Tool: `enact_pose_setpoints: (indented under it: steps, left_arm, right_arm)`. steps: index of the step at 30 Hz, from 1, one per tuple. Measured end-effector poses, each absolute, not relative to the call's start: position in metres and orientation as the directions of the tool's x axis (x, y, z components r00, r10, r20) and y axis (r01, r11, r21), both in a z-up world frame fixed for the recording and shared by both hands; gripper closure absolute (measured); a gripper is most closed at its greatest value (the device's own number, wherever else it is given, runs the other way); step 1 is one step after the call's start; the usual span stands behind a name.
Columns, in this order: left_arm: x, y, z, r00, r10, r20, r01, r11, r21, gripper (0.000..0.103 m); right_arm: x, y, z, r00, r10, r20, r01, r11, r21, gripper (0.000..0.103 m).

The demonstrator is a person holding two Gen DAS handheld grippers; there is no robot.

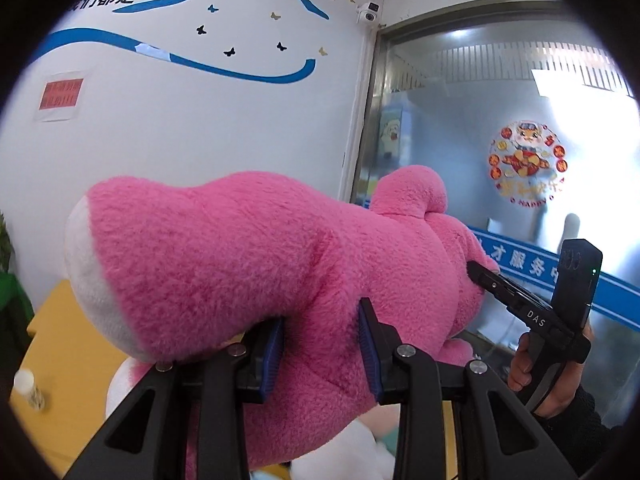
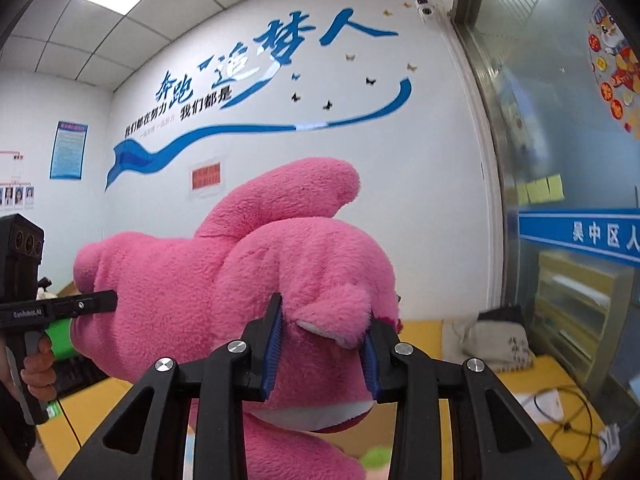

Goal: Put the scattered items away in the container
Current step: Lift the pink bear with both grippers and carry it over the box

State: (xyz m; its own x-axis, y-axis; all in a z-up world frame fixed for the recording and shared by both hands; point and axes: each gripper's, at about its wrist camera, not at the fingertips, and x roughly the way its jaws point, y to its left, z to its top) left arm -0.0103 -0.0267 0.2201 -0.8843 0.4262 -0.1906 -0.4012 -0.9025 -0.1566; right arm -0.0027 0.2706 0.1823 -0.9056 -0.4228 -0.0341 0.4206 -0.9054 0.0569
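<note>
High above the yellow floor mat, the big pink plush bear hangs carried between the left gripper and right gripper, both clamped into its fur, probably awaiting lowering into an unseen container.

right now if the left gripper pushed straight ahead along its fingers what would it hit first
The pink plush toy: the left gripper is already clamped on it, so pushing on only drives deeper into the plush. Beyond the toy, the white wall looks next, though depth is unclear.
</note>
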Motion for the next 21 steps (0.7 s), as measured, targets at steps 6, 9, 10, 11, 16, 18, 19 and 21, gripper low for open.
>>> enact_pose_setpoints:
  steps: [6, 9, 10, 11, 16, 18, 19, 21]
  left_arm:
    - [-0.104, -0.036, 0.231, -0.882, 0.423, -0.206, -0.397, -0.904, -0.158, 0.070]
    - [-0.154, -0.040, 0.215, -0.867, 0.428, -0.254, -0.384, -0.900, -0.206, 0.070]
    - [-0.169, -0.041, 0.209, -0.862, 0.432, -0.266, -0.382, -0.898, -0.220, 0.070]
    - [-0.183, -0.042, 0.202, -0.857, 0.435, -0.277, -0.381, -0.896, -0.229, 0.070]
    - [-0.245, -0.044, 0.156, -0.827, 0.448, -0.338, -0.370, -0.888, -0.273, 0.070]
    - [-0.276, -0.042, 0.129, -0.799, 0.460, -0.386, -0.361, -0.882, -0.304, 0.070]
    - [-0.289, -0.039, 0.117, -0.785, 0.465, -0.409, -0.355, -0.879, -0.318, 0.070]
    - [-0.311, -0.036, 0.087, -0.761, 0.459, -0.458, -0.336, -0.884, -0.326, 0.070]
  right_arm:
    - [-0.087, 0.255, 0.216, -0.921, -0.389, -0.008, 0.388, -0.920, 0.061, 0.066]
    - [-0.138, 0.245, 0.203, -0.931, -0.361, -0.041, 0.359, -0.931, 0.065, 0.066]
    - [-0.150, 0.244, 0.199, -0.932, -0.357, -0.055, 0.353, -0.933, 0.072, 0.066]
    - [-0.168, 0.242, 0.193, -0.933, -0.353, -0.074, 0.346, -0.934, 0.084, 0.066]
    - [-0.236, 0.244, 0.155, -0.929, -0.336, -0.157, 0.317, -0.939, 0.131, 0.067]
    - [-0.259, 0.246, 0.135, -0.928, -0.316, -0.196, 0.294, -0.946, 0.133, 0.067]
    - [-0.274, 0.247, 0.120, -0.924, -0.308, -0.227, 0.282, -0.949, 0.138, 0.067]
    - [-0.299, 0.251, 0.093, -0.908, -0.302, -0.290, 0.267, -0.951, 0.156, 0.067]
